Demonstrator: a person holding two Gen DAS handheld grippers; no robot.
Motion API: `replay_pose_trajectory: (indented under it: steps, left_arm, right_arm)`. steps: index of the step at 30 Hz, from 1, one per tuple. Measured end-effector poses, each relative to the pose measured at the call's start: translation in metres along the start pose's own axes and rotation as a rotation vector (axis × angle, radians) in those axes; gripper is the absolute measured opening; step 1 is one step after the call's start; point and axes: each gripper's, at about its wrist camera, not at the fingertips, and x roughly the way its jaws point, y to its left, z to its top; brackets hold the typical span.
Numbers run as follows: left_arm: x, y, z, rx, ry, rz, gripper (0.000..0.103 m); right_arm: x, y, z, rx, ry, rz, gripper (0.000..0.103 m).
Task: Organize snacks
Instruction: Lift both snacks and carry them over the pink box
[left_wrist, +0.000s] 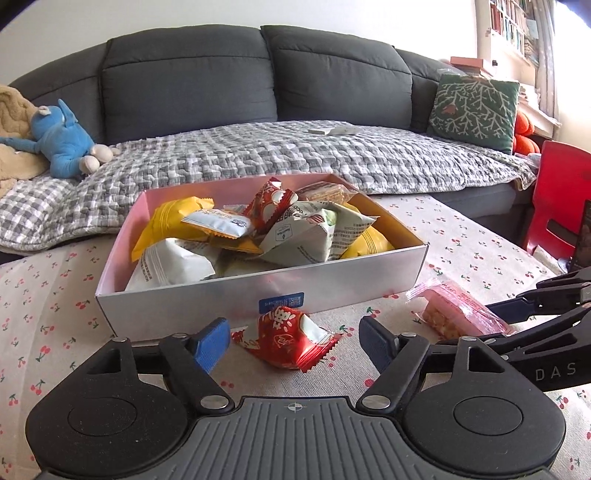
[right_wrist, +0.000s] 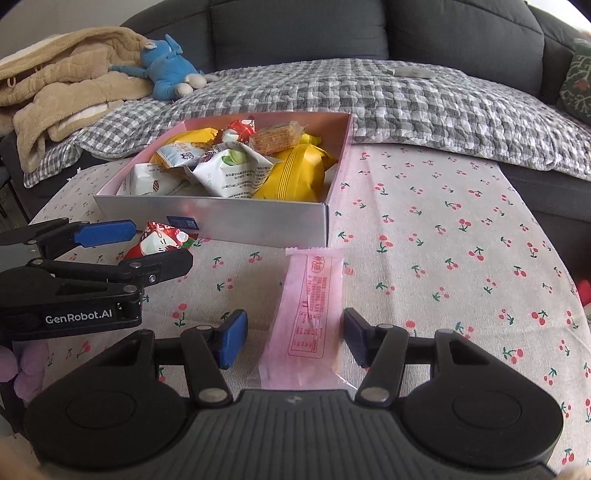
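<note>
A silver box (left_wrist: 207, 306) with a pink inside stands on the cherry-print tablecloth, holding several yellow, white and red snack packets (left_wrist: 306, 232). In front of its near wall lies a red snack packet (left_wrist: 284, 339), between the blue pads of my left gripper (left_wrist: 295, 343); the pads stand apart from it, so the gripper is open. A pink wafer packet (right_wrist: 306, 317) lies lengthwise between the pads of my right gripper (right_wrist: 294, 338), which is open too, with a gap on the left side. The right wrist view also shows the box (right_wrist: 240, 221), the red packet (right_wrist: 162, 240) and the left gripper (right_wrist: 159, 243).
A grey sofa (left_wrist: 192, 81) with a checked quilt (left_wrist: 295, 151) runs behind the table. On it lie a blue plush toy (left_wrist: 62, 140), a beige coat (right_wrist: 55, 92) and a green cushion (left_wrist: 472, 107). A red chair (left_wrist: 557, 199) stands at the right.
</note>
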Motion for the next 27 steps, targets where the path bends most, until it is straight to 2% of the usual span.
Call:
replay_pose_trajectory:
  steps: [1, 2, 4, 6, 10, 19, 27]
  left_arm:
    - [0.002, -0.002, 0.0, -0.008, 0.008, 0.006, 0.055]
    - [0.004, -0.003, -0.001, -0.021, 0.018, 0.015, 0.05]
    - [0.005, -0.004, -0.001, -0.044, 0.023, 0.039, 0.042]
    - [0.005, -0.005, 0.0, -0.054, 0.025, 0.057, 0.04]
    - [0.001, -0.007, 0.002, -0.061, 0.032, 0.074, 0.036]
    - [-0.016, -0.005, 0.009, -0.088, 0.037, 0.085, 0.035]
    - [-0.039, -0.004, 0.025, -0.053, 0.022, 0.083, 0.035]
  right_arm:
    - [0.0, -0.001, 0.001, 0.004, 0.0, 0.0, 0.039]
    - [0.0, -0.002, 0.001, 0.011, 0.001, 0.003, 0.036]
    - [-0.002, -0.006, 0.003, 0.041, 0.005, 0.019, 0.031]
    - [-0.003, -0.009, 0.004, 0.068, 0.009, 0.032, 0.03]
    - [-0.006, -0.012, 0.005, 0.104, 0.02, 0.047, 0.03]
    - [-0.02, -0.023, 0.016, 0.234, 0.019, 0.111, 0.029]
    - [-0.026, -0.035, 0.029, 0.318, 0.002, 0.122, 0.029]
